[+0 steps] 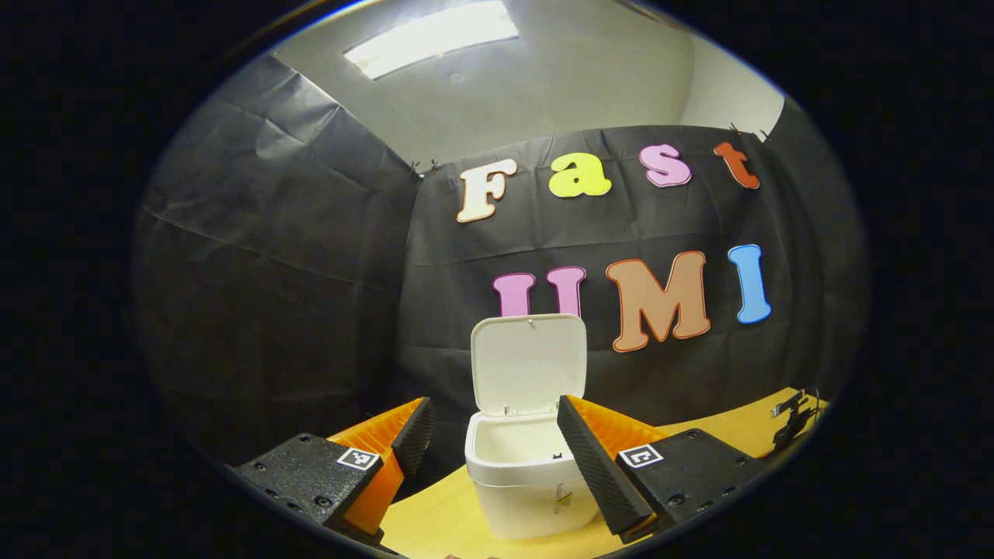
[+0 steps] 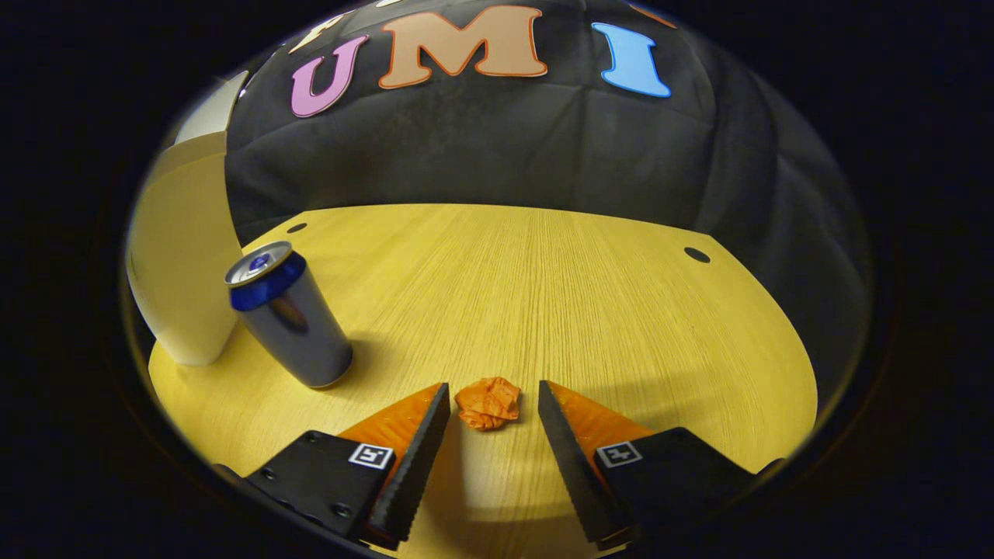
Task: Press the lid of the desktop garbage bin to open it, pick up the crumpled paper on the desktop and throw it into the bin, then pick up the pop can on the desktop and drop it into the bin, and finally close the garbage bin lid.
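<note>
In the left gripper view I have the left gripper (image 1: pixel 491 435) held off the table (image 1: pixel 730 431), its jaws released and spread wide with nothing between them that they touch. Straight ahead, framed in the gap between the jaws, stands the white garbage bin (image 1: pixel 519 485). Its lid (image 1: pixel 528 363) is swung up and stands upright at the back of the bin, so the mouth is open to me. I can see into the upper part of the bin but cannot tell what lies at its bottom. The right-hand jaw overlaps the bin's right edge in the view; I cannot tell whether it touches it.

In the right gripper view the right gripper (image 2: pixel 494 404) is low over the table, its jaws also released. The crumpled paper (image 2: pixel 488 403), an orange wad, lies on the table right between the jaw tips, a little nearer the left-hand jaw, with a gap on each side; neither jaw presses on it. Ahead of the left-hand jaw and off to its left stands the pop can (image 2: pixel 289 317), upright on the table, blue-banded at the top with a silver lid. Just beyond the can, at the far left edge of the view, the pale wall of the bin rises, close beside the can.
</note>
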A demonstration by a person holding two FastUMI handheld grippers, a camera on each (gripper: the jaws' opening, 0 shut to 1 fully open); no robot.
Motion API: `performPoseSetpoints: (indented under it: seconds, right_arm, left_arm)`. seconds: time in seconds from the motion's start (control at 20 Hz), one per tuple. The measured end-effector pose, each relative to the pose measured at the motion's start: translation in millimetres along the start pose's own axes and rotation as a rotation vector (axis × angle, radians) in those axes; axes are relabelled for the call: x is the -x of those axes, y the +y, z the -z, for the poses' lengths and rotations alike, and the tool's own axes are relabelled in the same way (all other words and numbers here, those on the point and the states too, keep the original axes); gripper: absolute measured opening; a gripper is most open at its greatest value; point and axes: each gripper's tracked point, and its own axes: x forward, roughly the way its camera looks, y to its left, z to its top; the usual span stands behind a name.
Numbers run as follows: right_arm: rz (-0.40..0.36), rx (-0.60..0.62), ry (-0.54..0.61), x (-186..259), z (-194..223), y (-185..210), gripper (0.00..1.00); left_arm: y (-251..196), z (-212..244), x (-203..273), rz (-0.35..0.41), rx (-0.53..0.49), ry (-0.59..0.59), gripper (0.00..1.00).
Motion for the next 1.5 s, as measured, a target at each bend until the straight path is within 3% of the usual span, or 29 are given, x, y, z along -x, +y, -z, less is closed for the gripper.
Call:
performPoseSetpoints:
  seconds: [0.05,0.1,0.2,0.35,0.6,0.9,1.2,1.35,1.5]
  right_arm:
    - [-0.007,0.0,0.017,0.7,3.3,-0.1,0.72]
    - [-0.006,-0.005,0.013,-1.3,2.3,0.0,0.68]
    - [0.015,0.0,0.004,-2.0,0.5,-2.5,0.52]
    - [0.011,-0.003,-0.001,2.1,-0.8,-0.4,0.4]
    - [-0.024,-0.004,-0.066,39.0,-27.1,5.2,0.39]
    - [-0.153,0.076,-0.216,132.6,-92.6,60.5,0.39]
    - [-0.397,0.181,-0.351,224.6,-159.4,180.4,0.39]
    - [-0.515,0.23,-0.407,248.9,-187.3,247.8,0.41]
    - [-0.567,0.302,-0.447,253.5,-201.6,300.5,0.39]
  left_arm:
    - [1.4,0.3,0.0,-0.002,0.005,0.002,0.95]
    - [2.3,1.6,-0.3,-0.002,0.009,0.003,0.95]
    - [4.9,3.2,-2.1,-0.007,0.011,0.008,0.95]
    - [7.3,4.3,-1.8,-0.008,0.013,0.011,0.95]
    - [5.3,2.4,0.3,0.006,0.027,-0.001,0.95]
    - [7.0,10.7,0.3,0.028,0.064,0.004,0.95]
    - [22.9,16.5,4.5,0.014,0.1,0.015,0.98]
    - [31.1,21.4,10.4,0.007,0.134,0.028,0.95]
    - [42.6,36.8,19.5,-0.01,0.133,0.067,0.94]
